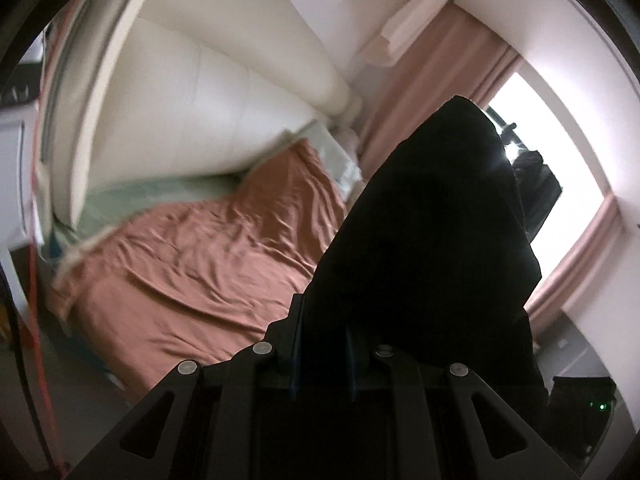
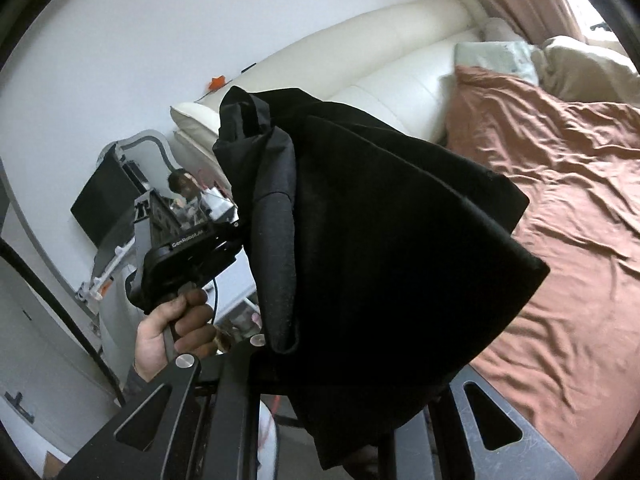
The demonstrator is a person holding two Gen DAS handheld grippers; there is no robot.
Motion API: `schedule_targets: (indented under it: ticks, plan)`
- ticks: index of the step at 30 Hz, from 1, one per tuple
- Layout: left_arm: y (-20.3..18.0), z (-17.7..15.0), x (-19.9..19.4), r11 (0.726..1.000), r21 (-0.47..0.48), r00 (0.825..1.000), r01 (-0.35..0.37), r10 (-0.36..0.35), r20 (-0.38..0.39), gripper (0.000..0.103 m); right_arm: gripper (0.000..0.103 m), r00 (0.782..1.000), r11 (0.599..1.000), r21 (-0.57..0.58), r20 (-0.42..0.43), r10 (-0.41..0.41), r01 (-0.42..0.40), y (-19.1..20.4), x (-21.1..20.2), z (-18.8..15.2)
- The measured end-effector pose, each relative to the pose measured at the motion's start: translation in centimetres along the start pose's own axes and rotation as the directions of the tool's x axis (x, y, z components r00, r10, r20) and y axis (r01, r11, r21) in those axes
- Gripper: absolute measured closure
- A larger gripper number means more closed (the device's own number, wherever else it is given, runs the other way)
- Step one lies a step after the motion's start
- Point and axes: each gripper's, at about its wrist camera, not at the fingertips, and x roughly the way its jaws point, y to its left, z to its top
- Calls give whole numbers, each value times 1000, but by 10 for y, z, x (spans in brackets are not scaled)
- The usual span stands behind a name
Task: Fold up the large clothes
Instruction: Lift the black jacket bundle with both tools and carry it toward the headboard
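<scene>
A large black garment (image 1: 432, 216) hangs in the air between both grippers, above the bed. In the left wrist view my left gripper (image 1: 322, 344) is shut on the garment's edge, its fingers close together. In the right wrist view the garment (image 2: 380, 240) drapes over my right gripper (image 2: 344, 412) and hides its fingertips; the cloth runs up from it, so it is shut on the garment. The left gripper's body (image 2: 188, 256), held by a hand, shows at the left of that view, beside the garment's bunched upper edge.
A bed with a rust-brown sheet (image 2: 560, 208) lies below, with a cream padded headboard (image 1: 192, 92) and pale pillows (image 2: 496, 56). Pink curtains (image 1: 432, 76) frame a bright window. A mirror and cluttered stand (image 2: 132, 200) are at the left.
</scene>
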Motion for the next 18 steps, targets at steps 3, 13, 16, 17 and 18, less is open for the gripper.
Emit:
schedule_targets:
  ticks: [3,13,16,17,18]
  plan:
    - [10,21,2,998,20,998,-54,53,27,86,90,999,999,8,3,38,-38,-3,30,7]
    - [68,71,32,984,8,984,-179,179,22,86,90,986,983,97,-52,160,-154,-38,130,25]
    - [92,76,57,978,-17,978,-210,210,7,86,90,981,976,145,-74,177,-165,-63,164,29]
    - [100,77,67,975,-18,975,-220,220,-4,86,90,981,975,153,-83,175,-161,-72,173,29]
    - [105,79,75,974,-16,974,-227,227,-11,86,90,980,974,163,-93,176,-159,-82,183,31]
